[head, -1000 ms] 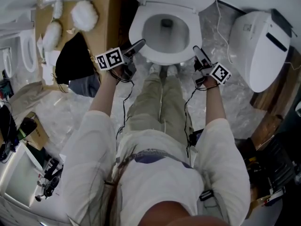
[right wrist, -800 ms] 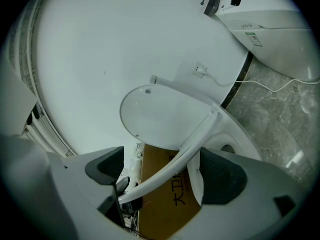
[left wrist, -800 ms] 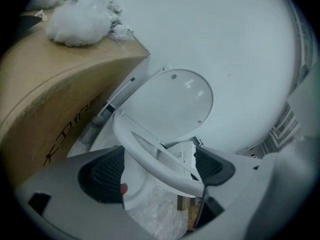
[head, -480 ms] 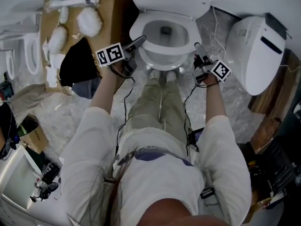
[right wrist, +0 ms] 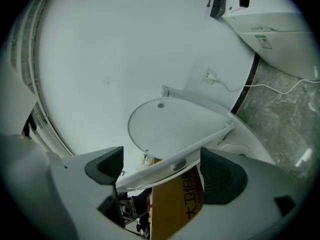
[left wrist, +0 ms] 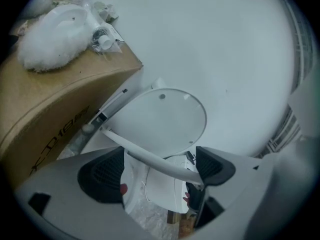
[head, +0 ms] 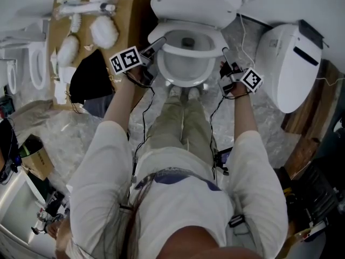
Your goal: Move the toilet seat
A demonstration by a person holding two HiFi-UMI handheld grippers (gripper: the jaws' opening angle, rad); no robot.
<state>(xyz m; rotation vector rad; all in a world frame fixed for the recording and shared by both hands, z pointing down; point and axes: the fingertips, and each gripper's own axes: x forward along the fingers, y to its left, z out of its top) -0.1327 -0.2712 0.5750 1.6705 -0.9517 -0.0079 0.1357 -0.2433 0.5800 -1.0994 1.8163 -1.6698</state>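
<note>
The toilet sits higher in the head view than a second ago, though much of that is the head moving. The lid (head: 194, 7) is up and leans back towards the wall, as before. What has really changed is the seat (left wrist: 150, 156). It has come up off the bowl (head: 186, 63), and each gripper view now looks beneath its rim to the far side of the toilet.

The left gripper (head: 159, 42) and right gripper (head: 225, 54) have stayed on the two flanks of the seat. Each has its fingers spread wide, with the seat's rim lying across both fingers (right wrist: 107, 166) rather than pinched between them. I judge the lift to be under way, with the seat carried from below about partway up to the lid.

For room, the wall and lid set the limit of the swing, and the gap between seat and lid looks clear. A cardboard box (head: 129, 9) stands just beside the toilet on the left, close to the left gripper's elbow side. A loose white seat unit (head: 288, 63) lies on the floor to the right, a little apart. The seat only rests on the open fingers, so uneven lifting could let it slide off and drop onto the bowl.
</note>
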